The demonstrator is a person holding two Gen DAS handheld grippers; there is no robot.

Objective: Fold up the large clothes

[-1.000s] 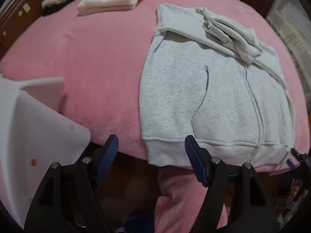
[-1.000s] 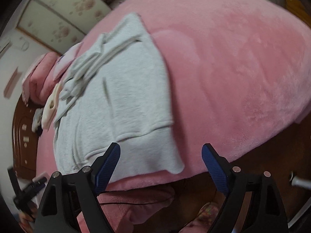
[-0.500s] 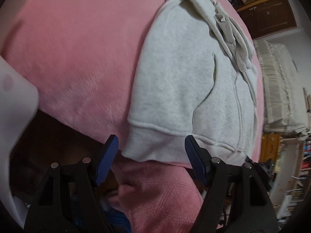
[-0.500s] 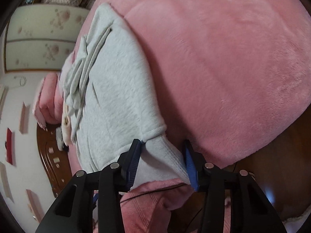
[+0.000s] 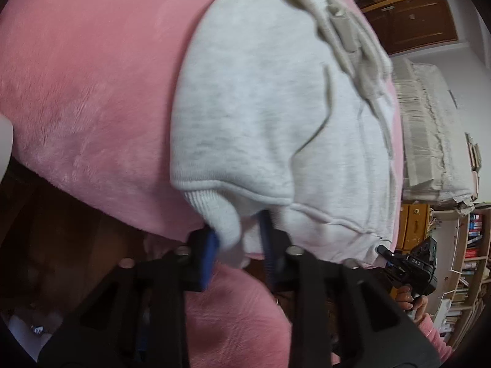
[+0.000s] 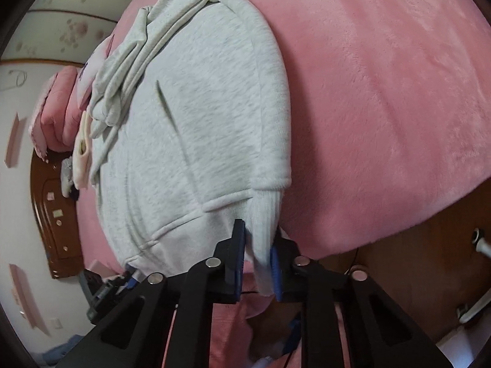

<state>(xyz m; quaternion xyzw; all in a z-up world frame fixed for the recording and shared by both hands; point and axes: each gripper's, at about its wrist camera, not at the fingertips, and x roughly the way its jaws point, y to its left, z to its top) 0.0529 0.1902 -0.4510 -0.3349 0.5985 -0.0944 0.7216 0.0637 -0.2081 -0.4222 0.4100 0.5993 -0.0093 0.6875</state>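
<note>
A light grey zip hoodie (image 5: 270, 104) lies flat on the pink bed (image 5: 86, 70), sleeves folded across its chest, hem at the near edge. My left gripper (image 5: 237, 239) is shut on the hem's left corner, the ribbed band bunched between the blue pads. My right gripper (image 6: 259, 251) is shut on the hem's right corner of the hoodie (image 6: 199, 122), which hangs pinched between its pads. The right gripper also shows at the right edge of the left wrist view (image 5: 408, 263).
The pink blanket (image 6: 383, 92) covers the bed and drops over the near edge. A folded cream garment (image 6: 81, 153) lies at the far end. A wooden headboard (image 6: 52, 214) stands behind it. Bookshelves (image 5: 469, 260) and a wardrobe (image 5: 414, 21) stand to the right.
Both grippers moved in to the hem's two corners and closed on them: the right was closing half a second ago, the left was still open then. The hem is now bunched and lifted.
</note>
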